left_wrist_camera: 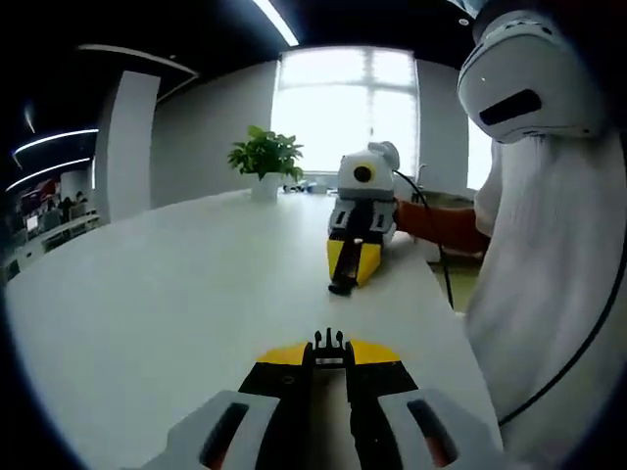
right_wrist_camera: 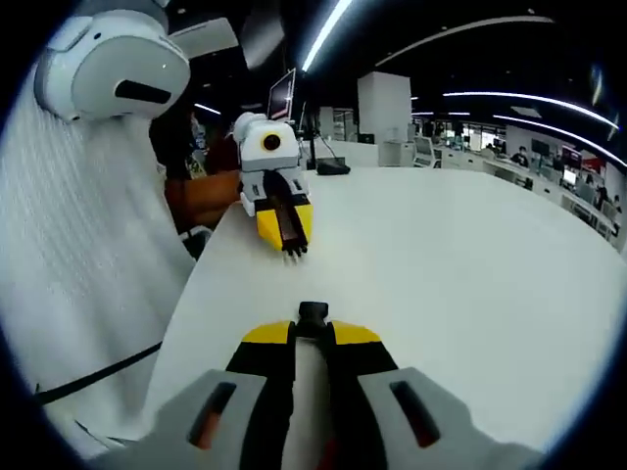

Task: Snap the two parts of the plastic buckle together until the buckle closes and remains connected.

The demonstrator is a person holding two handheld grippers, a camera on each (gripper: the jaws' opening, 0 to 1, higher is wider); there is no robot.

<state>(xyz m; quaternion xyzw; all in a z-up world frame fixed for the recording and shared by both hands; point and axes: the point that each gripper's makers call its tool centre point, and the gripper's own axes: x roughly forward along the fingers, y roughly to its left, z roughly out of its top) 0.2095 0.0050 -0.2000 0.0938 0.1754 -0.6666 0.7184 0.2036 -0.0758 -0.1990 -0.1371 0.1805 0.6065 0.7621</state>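
Both grippers face each other over a white table (left_wrist_camera: 167, 294). My left gripper (left_wrist_camera: 328, 354) is shut on the black pronged buckle part (left_wrist_camera: 329, 343), whose prongs stick out past the yellow jaw tips. Farther along the table my right gripper (left_wrist_camera: 351, 264) holds the other black buckle part (left_wrist_camera: 342, 285), low over the tabletop. In the right gripper view my right gripper (right_wrist_camera: 312, 333) is shut on that black socket part (right_wrist_camera: 312, 313). Ahead of it, the left gripper (right_wrist_camera: 287, 227) shows the pronged part (right_wrist_camera: 294, 252) pointing my way. A clear gap separates the two parts.
A person in white clothing (left_wrist_camera: 558, 294) stands at the table's right edge, with an orange sleeve (left_wrist_camera: 441, 225) behind the right gripper. A black cable (left_wrist_camera: 443, 269) hangs off that edge. A potted plant (left_wrist_camera: 265, 162) stands at the far end. Desks (right_wrist_camera: 549, 171) lie beyond.
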